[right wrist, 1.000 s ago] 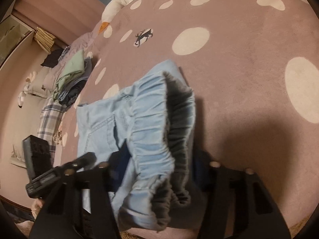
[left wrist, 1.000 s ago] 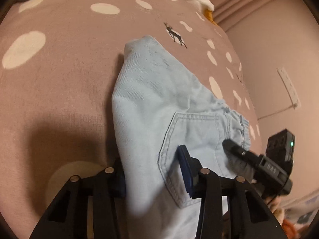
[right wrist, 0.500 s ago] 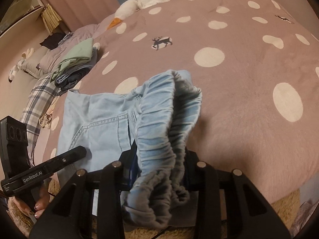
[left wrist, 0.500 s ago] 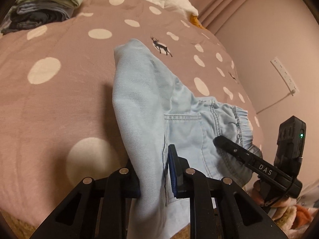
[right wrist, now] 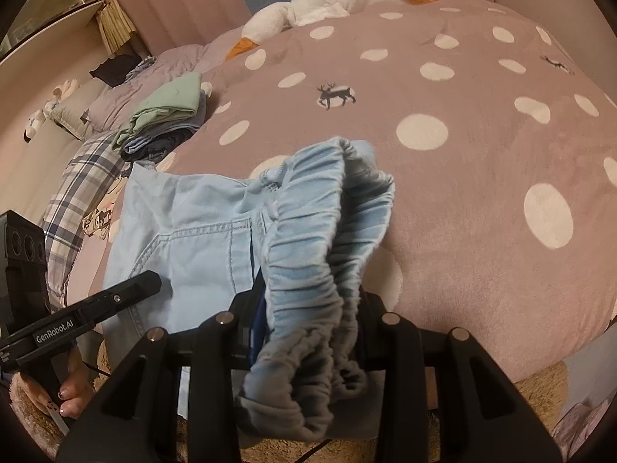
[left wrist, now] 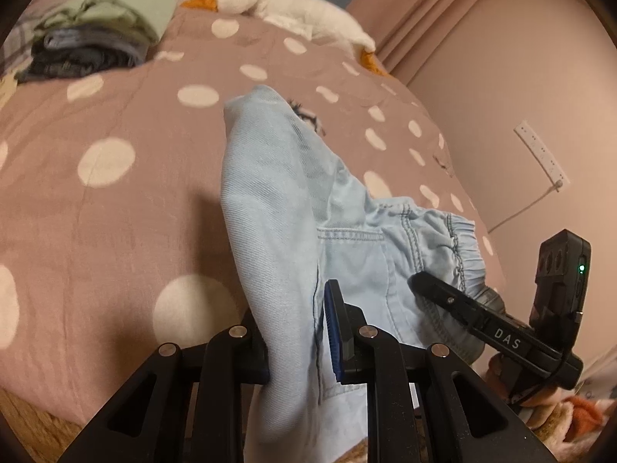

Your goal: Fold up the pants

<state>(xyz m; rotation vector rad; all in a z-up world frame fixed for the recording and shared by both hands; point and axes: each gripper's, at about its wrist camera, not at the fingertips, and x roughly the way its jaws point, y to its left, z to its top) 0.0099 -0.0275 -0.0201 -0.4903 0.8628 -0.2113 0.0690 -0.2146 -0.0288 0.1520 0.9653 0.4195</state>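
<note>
Light blue denim pants [left wrist: 285,208] lie folded on the pink dotted blanket [left wrist: 108,208], partly lifted at the near edge. My left gripper [left wrist: 297,335] is shut on the pants' leg end. My right gripper [right wrist: 308,320] is shut on the gathered elastic waistband [right wrist: 324,239], which bunches up between the fingers. A back pocket [right wrist: 200,258] faces up. Each gripper shows in the other's view: the right one in the left wrist view [left wrist: 493,332], the left one in the right wrist view [right wrist: 81,320].
A stack of folded clothes [left wrist: 96,34] sits at the back left of the bed [right wrist: 166,115]. A white goose plush [left wrist: 300,11] lies at the head. A wall with a socket [left wrist: 540,154] is on the right. A plaid cloth [right wrist: 81,193] lies left.
Both grippers closed on the pants and lifted, pulling back toward the near bed edge; the view has tilted up, and the leg end and waistband rose off the blanket.
</note>
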